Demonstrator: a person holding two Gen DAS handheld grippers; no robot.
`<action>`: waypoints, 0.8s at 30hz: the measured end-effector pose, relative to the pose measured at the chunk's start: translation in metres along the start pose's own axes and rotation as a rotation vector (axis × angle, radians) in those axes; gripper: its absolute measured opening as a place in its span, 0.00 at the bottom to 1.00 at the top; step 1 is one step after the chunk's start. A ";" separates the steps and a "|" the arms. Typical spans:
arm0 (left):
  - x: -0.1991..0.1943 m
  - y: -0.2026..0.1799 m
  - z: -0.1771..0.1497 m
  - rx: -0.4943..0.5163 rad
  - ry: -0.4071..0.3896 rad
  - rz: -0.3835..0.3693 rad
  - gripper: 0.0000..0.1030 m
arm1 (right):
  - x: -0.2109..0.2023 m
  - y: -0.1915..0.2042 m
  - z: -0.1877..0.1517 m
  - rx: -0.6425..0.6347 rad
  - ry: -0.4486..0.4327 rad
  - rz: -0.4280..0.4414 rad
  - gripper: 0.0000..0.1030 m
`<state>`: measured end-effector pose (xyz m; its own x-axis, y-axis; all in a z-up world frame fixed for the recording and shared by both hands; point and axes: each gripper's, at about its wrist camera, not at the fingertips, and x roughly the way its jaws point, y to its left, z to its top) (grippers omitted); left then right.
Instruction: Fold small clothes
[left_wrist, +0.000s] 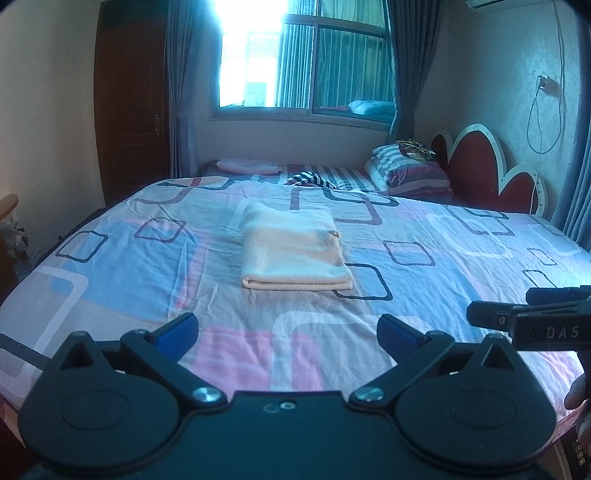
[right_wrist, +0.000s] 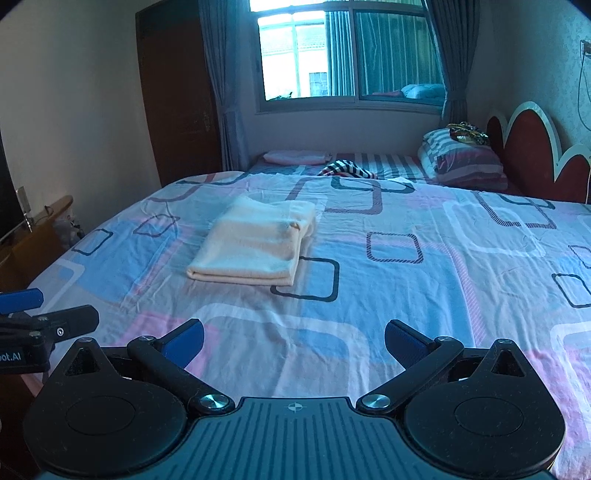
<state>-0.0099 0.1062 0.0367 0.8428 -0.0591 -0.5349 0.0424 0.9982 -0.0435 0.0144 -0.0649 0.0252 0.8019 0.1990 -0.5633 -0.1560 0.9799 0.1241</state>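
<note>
On the bed sheet (left_wrist: 110, 266): peach garment (left_wrist: 293, 245) at 12 o'clock, which we judge fully folded.
Left gripper (left_wrist: 288, 330): fingers wide, empty.
Right gripper (right_wrist: 293, 338): fingers wide, empty.
Remaining: nothing evident.

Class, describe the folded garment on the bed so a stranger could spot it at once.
Start at the big bed under the window, covered by a sheet of pink and blue squares. Near its middle lies the folded garment. Unlike the striped pillows by the headboard, it is plain pale peach, folded into a neat flat rectangle.
</note>
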 end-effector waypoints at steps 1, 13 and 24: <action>0.000 0.000 0.000 0.000 -0.002 -0.001 0.99 | -0.001 0.000 0.000 -0.001 -0.002 -0.001 1.00; -0.004 -0.007 0.003 0.012 -0.020 -0.009 0.99 | -0.008 -0.008 0.003 -0.005 -0.013 -0.003 1.00; -0.004 -0.009 0.006 0.018 -0.023 -0.011 0.99 | -0.009 -0.005 0.006 -0.015 -0.028 0.005 1.00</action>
<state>-0.0107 0.0978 0.0442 0.8542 -0.0702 -0.5151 0.0615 0.9975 -0.0340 0.0113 -0.0718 0.0344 0.8168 0.2033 -0.5399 -0.1682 0.9791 0.1142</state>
